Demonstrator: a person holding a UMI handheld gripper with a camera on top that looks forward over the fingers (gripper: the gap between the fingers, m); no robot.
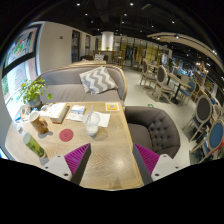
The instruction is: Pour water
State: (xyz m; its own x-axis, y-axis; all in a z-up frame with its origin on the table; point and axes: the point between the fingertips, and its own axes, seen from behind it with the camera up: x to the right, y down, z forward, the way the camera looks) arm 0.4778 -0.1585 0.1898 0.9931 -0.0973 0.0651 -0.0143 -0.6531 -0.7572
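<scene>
A clear glass [92, 124] stands on the light wooden table [105, 155], well beyond my fingers and a little left of the midline. Left of it lies a round red coaster [66, 134]. My gripper [111, 159] hovers above the near part of the table, open wide, with bare tabletop between the two magenta pads [76, 155]. Nothing is held. I cannot pick out a water bottle or jug with certainty among the things at the table's left end.
A potted plant [33, 92] and some papers and boxes [52, 112] crowd the table's left side. A grey sofa with a zigzag cushion [97, 80] stands behind the table, a dark armchair [152, 127] to the right. Chairs and tables fill the room beyond.
</scene>
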